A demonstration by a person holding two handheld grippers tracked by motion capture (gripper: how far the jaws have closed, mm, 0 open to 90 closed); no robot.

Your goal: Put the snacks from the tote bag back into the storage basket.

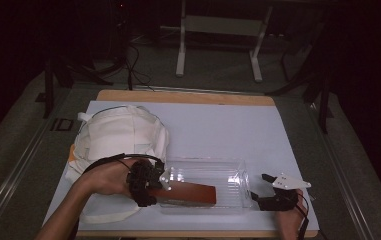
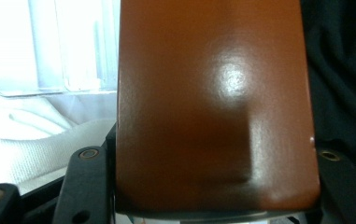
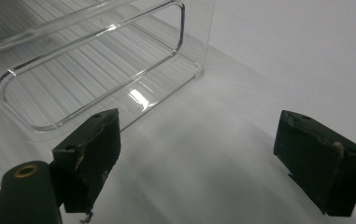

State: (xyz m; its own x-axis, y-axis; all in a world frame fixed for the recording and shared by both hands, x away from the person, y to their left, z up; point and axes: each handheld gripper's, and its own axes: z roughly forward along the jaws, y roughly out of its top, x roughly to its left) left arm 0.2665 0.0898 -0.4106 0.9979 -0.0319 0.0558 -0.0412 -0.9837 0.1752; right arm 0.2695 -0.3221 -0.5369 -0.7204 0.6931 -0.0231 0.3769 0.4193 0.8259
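Left gripper [image 1: 145, 184] clamped on end of flat brown case [image 1: 188, 193]; case lies over near side of clear plastic bin [image 1: 228, 172], whether touching floor unclear. Case looks stiff, light, glossy, so likely slippery; short-end grip sensible, flat faces between jaws. Right gripper [image 1: 267, 192] empty, jaws wide apart, just beside bin's right end above table [image 1: 288, 130]. Bin thin, probably slides easily. White cloth bag [image 1: 118, 132] bunched behind left hand, may snag cable.
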